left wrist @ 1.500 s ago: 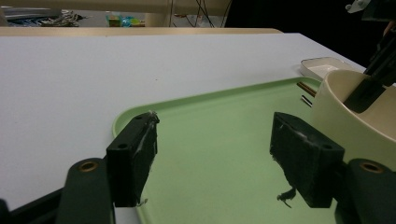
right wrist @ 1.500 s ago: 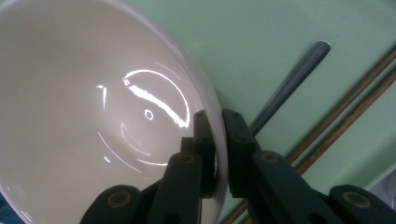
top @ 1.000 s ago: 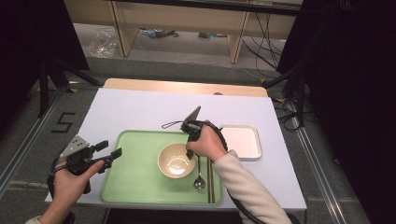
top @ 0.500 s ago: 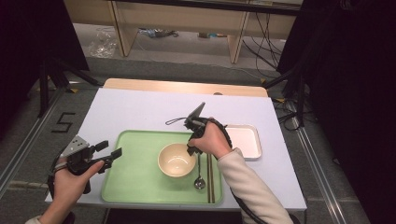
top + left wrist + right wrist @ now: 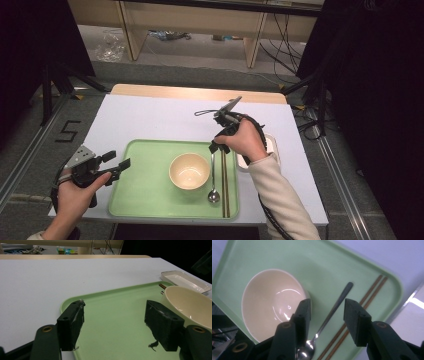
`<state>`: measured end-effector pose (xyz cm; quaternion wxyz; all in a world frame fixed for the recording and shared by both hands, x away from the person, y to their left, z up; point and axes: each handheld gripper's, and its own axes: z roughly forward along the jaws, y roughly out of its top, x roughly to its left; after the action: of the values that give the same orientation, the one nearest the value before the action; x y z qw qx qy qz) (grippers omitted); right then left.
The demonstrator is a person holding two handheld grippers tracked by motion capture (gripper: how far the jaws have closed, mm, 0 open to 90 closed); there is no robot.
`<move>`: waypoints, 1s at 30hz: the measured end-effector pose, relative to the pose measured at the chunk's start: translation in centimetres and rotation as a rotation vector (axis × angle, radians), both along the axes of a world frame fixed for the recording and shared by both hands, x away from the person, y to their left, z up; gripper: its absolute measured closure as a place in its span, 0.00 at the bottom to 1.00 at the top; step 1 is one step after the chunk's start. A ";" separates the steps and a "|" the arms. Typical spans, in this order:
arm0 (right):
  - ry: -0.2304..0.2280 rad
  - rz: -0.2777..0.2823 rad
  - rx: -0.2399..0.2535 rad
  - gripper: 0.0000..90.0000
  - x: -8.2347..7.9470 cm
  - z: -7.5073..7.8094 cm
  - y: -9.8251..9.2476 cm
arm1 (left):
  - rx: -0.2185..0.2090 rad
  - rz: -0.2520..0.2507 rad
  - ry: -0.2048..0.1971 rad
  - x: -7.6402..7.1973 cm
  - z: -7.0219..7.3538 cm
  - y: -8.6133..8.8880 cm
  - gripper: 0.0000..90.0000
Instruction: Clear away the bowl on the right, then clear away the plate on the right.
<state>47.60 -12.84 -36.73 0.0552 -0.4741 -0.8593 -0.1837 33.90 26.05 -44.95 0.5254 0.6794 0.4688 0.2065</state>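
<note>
A green tray (image 5: 145,192) holds a cream bowl (image 5: 189,171), a metal spoon (image 5: 213,176) and a pair of brown chopsticks (image 5: 224,180) side by side. My right gripper (image 5: 218,146) hovers above the spoon's handle end, pointing down. Its jaws have just been opening, and they stand apart with nothing pressed between them. In the right gripper view my right gripper (image 5: 327,307) looks down on the spoon (image 5: 337,304) lying on the tray, with the bowl (image 5: 269,302) to one side and the chopsticks (image 5: 372,291) to the other. My left gripper (image 5: 116,161) is open at the tray's left edge.
A white rectangular dish (image 5: 272,145) sits right of the tray, partly hidden behind the right hand. In the left gripper view the dish (image 5: 185,281) lies beyond the bowl (image 5: 187,302). The white table top (image 5: 150,117) stretches behind the tray to a wooden back edge.
My right gripper has risen and drawn back from beside the bowl while its jaws opened. The spoon stays on the tray. The left gripper has not moved.
</note>
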 end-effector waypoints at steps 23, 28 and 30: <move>-0.023 -0.380 -0.047 0.57 3.1 0.7 -11.5 | 0.003 0.002 0.006 0.1 -0.1 0.0 0.35; -0.040 -0.382 -0.047 0.56 3.2 0.7 -11.9 | -0.008 -0.001 -0.001 0.0 -0.1 0.1 0.35; -0.042 -0.384 -0.046 0.56 3.2 0.7 -12.1 | 0.001 0.005 0.003 0.0 -0.1 0.2 0.35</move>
<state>50.79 -24.93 -36.03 -0.0097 -0.6264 -0.7581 -0.1811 33.87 26.21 -45.03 0.5239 0.6788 0.4712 0.2067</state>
